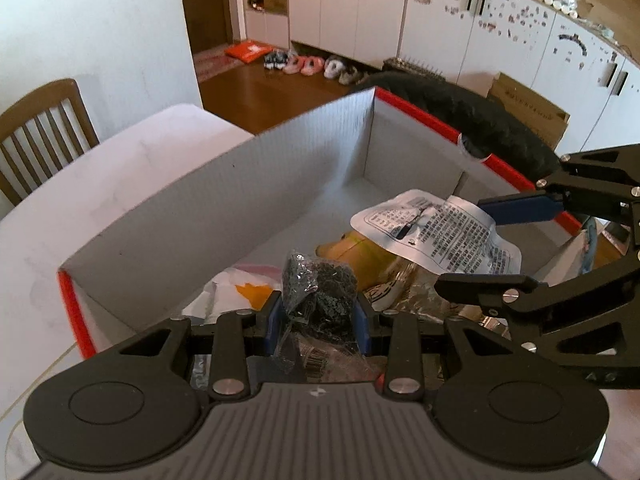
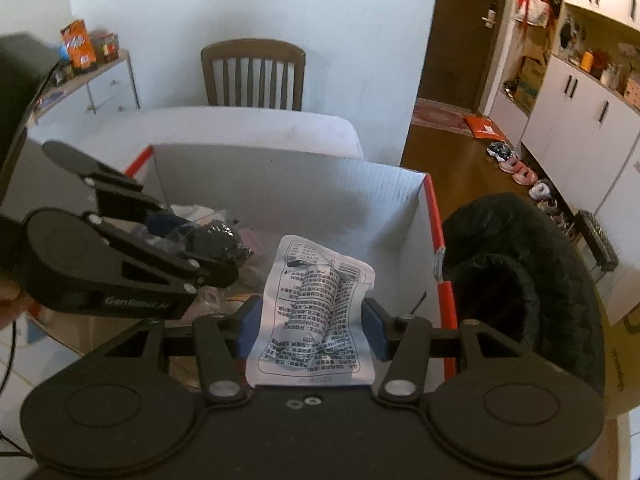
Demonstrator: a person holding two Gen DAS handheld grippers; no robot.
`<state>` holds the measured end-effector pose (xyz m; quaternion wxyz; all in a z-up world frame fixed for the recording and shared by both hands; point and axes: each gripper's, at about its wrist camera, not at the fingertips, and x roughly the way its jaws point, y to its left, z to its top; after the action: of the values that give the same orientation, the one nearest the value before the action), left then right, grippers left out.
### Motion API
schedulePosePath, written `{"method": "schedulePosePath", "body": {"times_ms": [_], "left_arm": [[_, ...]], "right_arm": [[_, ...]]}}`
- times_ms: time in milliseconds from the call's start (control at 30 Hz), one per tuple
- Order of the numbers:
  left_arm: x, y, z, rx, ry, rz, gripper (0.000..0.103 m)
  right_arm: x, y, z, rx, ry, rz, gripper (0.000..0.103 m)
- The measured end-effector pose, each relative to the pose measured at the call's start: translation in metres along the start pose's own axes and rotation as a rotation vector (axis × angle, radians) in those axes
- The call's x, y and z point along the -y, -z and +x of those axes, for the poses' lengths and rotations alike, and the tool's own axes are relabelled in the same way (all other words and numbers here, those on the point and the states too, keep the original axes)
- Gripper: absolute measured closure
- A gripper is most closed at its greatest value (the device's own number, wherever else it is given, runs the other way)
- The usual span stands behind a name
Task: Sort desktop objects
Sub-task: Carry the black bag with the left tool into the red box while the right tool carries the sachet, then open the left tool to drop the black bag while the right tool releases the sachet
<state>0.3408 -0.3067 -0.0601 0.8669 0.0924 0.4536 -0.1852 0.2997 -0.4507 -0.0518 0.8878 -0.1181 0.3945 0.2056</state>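
Over the open box (image 1: pixel 224 184), near its red-edged right wall, your right gripper (image 2: pixel 312 316) clamps the white printed sachet (image 2: pixel 316 304), long axis pointing ahead, while your left gripper (image 1: pixel 318 316) clamps the black crinkled packet (image 1: pixel 318 292) beside it

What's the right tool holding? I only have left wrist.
Observer: A white printed packet, pinched between both pads of the right tool.
Operator: Anything inside it?
Observer: A rolled lump shows through its middle.
Operator: How does my left tool look from that side?
Observer: The left tool comes in from the left, shut on its black bag over the left end of the box.
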Motion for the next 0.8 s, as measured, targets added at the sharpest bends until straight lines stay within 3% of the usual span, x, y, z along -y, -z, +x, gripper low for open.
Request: {"method": "schedulePosePath", "body": {"times_ms": [400, 567, 733, 800], "left_arm": [[-0.003, -0.004, 0.019, -0.072, -0.009, 0.015, 0.068], [-0.008, -0.008, 0.026, -0.127, 0.033, -0.006, 0.068], [-0.015, -0.013, 0.025, -0.147, 0.066, -0.044, 0.054], [-0.013, -0.012, 0.021, -0.129, 0.078, -0.041, 0.041]], "right_arm": [[-0.001, 0.005, 0.030, -0.046, 0.024, -0.059, 0.050], [0.000, 0.008, 0.036, -0.062, 0.024, -0.066, 0.049], [0.001, 0.009, 0.039, -0.075, 0.016, -0.062, 0.047], [0.003, 0.010, 0.038, -0.074, 0.009, -0.056, 0.043]]}}
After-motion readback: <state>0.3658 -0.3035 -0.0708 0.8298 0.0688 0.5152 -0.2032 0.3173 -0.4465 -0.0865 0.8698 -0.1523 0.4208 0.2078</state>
